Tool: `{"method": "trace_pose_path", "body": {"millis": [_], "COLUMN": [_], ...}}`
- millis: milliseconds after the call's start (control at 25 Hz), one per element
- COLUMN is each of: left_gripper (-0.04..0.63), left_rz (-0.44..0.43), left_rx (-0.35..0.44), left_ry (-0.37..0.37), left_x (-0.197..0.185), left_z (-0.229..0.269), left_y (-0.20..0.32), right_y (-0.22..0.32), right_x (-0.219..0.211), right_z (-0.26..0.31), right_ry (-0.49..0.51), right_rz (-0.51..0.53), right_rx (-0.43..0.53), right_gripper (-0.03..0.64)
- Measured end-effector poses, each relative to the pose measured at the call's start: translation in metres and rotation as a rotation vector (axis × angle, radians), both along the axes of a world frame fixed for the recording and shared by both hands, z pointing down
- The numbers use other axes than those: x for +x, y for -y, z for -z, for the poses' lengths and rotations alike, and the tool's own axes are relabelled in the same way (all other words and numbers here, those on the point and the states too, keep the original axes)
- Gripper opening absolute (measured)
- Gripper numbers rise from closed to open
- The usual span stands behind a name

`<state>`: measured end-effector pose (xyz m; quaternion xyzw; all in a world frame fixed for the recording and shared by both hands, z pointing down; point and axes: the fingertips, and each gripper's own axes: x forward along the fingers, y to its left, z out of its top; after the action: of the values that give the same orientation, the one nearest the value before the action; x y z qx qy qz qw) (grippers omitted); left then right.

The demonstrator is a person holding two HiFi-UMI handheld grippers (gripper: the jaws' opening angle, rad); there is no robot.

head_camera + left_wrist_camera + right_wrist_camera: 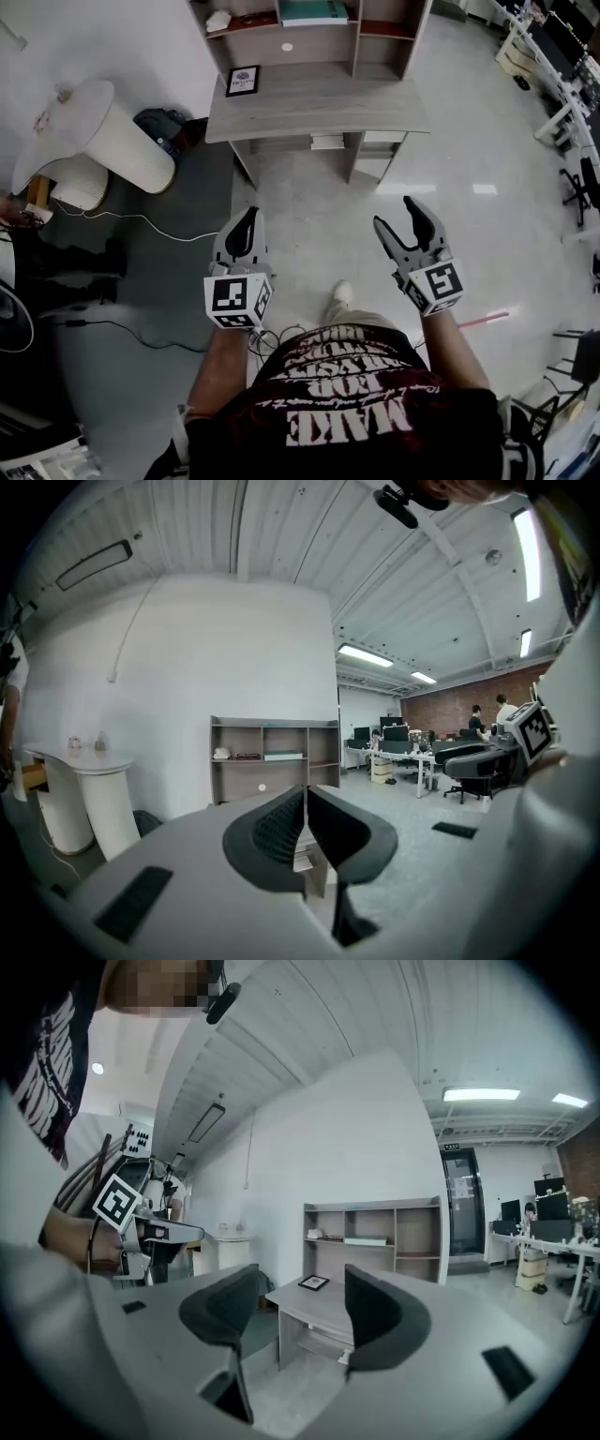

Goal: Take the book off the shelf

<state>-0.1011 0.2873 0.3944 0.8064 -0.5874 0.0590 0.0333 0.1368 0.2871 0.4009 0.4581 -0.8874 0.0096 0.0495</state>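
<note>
A teal book lies flat on a shelf of the grey wooden shelf unit at the back of a desk, far ahead of both grippers. It also shows in the left gripper view as the book and in the right gripper view as the book. My left gripper is held over the floor, its jaws shut with nothing between them. My right gripper stands open and empty, level with the left and well short of the desk.
A small framed picture stands on the desk's left end. A white object rests on the shelf left of the book. A white ribbed bin, a dark bag and floor cables are at left. Office desks and chairs line the right.
</note>
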Motion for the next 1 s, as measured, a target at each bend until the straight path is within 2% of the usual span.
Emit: {"method": "trace_pose_path", "body": {"millis": [480, 680, 1000], "left_gripper": [0.017, 0.017, 0.017], "left_rz": [0.062, 0.063, 0.106], "left_rx": [0.017, 0.011, -0.033], "left_ry": [-0.003, 0.001, -0.026], "left_x": [0.026, 0.031, 0.013], "left_z": [0.003, 0.000, -0.018], "left_y": [0.081, 0.085, 0.088], "right_y": [0.082, 0.098, 0.110], "right_x": [0.040, 0.049, 0.041], "right_z": [-0.009, -0.006, -0.022], "right_ry": [0.029, 0.056, 0.082], "right_rz": [0.056, 0.044, 0.060], "right_rx": [-0.029, -0.029, -0.114], "right_gripper": [0.353, 0.360, 0.364]}}
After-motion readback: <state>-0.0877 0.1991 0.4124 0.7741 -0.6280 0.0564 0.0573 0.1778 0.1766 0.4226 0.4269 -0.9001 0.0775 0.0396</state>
